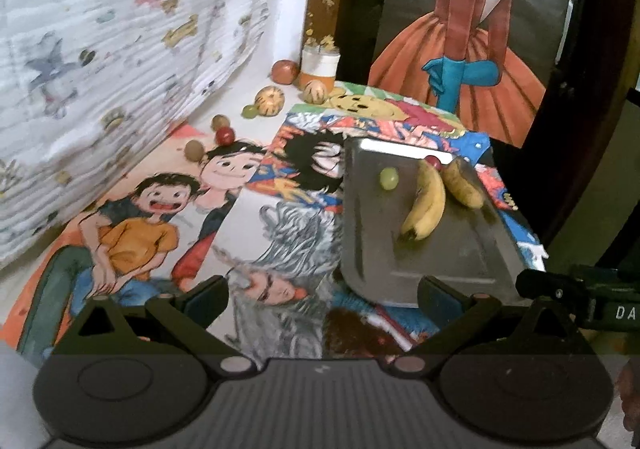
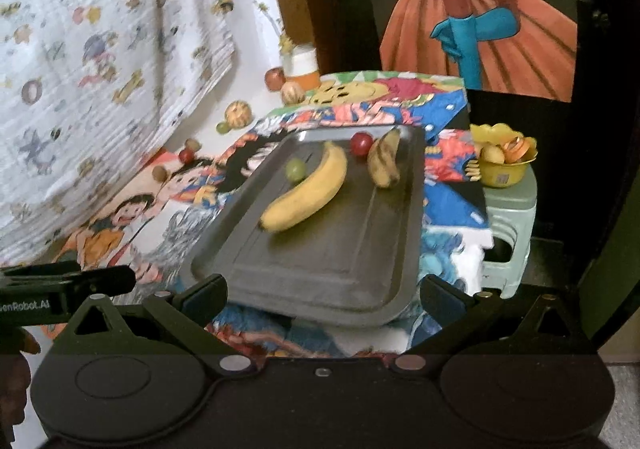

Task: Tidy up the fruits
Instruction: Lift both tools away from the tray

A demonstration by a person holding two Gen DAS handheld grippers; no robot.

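Observation:
A grey metal tray point(image 2: 320, 261) point(image 1: 448, 261) lies on the cartoon-printed cloth. On it rest a yellow banana point(image 2: 308, 193) point(image 1: 426, 201), a browner banana point(image 2: 383, 165) point(image 1: 464, 185), a green grape point(image 2: 295, 169) point(image 1: 389, 178) and a red fruit point(image 2: 361, 144) point(image 1: 432, 160). More loose fruit lies along the wall: a striped round fruit point(image 1: 270, 100) point(image 2: 238, 114), a red apple point(image 1: 285, 71) point(image 2: 275, 78), and small red and green ones point(image 1: 224, 135). My left gripper point(image 1: 322, 299) is open over the cloth, left of the tray's near corner. My right gripper point(image 2: 323, 299) is open above the tray's near edge, empty.
A white and orange jar point(image 1: 320, 67) stands by the wall corner. A yellow bowl of peels point(image 2: 502, 159) sits on a pale green stool point(image 2: 510, 225) right of the table. A printed sheet point(image 1: 100, 49) hangs at the left. A painted panel point(image 2: 476, 29) stands behind.

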